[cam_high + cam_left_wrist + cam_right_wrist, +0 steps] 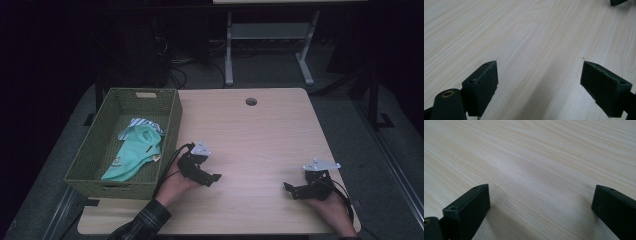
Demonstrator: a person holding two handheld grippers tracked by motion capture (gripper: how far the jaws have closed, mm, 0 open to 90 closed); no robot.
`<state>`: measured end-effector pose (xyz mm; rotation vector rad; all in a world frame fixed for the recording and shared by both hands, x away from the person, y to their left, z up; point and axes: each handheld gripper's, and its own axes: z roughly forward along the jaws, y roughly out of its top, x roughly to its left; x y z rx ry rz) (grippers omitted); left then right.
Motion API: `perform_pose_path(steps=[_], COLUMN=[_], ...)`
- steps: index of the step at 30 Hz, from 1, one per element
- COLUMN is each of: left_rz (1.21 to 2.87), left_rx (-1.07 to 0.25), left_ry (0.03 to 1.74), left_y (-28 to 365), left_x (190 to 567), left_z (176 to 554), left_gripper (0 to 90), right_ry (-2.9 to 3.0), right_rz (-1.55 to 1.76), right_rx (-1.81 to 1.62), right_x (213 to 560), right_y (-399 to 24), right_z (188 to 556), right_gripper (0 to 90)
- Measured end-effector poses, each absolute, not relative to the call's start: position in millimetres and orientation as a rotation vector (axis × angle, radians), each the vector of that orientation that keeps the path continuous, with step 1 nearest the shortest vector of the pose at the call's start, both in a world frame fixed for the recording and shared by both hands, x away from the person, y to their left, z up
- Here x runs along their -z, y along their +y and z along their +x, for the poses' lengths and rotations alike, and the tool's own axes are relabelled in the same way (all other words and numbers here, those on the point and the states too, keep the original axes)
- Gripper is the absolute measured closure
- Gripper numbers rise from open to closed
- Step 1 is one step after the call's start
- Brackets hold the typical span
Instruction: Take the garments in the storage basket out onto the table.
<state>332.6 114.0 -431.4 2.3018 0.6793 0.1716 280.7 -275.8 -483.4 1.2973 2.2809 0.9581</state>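
In the high view the left gripper [212,177] is in the lower middle of the frame, a little left of centre, and the right gripper [290,188] is in the lower right part. Both rest low over the light wooden counter [260,135], well apart from each other, and each points toward the middle of the frame. A hand [175,186] with a checked sleeve holds the left one. In the left gripper view [539,72] the jaws are spread wide and between them there is nothing but the bare wood grain; a small dark piece of the other gripper shows in the upper right corner of that frame. In the right gripper view [540,197] the jaws are also spread wide over bare wood, and they hold nothing. A green woven basket [95,150] stands at the left side of the high view, on the left edge of the counter, just beside the left gripper. Inside it lies a mint green garment [135,155], in the middle of the basket, and a striped cloth [142,122] is partly under the upper end of the garment. Neither gripper touches the basket or the garment. A small round hole [251,101] is in the counter near its far edge, in the upper middle of the frame.
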Motion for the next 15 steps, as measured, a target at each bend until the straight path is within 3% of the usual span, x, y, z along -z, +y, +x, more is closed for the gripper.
perform_pose_path(steps=[15], left_rz=[2.289], left_rx=[-0.166], left_ry=[0.675], left_y=[114.7], left_x=[416.0], left_z=[333.4], left_gripper=[14.0], right_ry=[2.281], right_rz=[1.302], right_rx=[-0.957], right_x=[483.4], right_y=[-275.7], right_z=[280.5], right_gripper=[1.3])
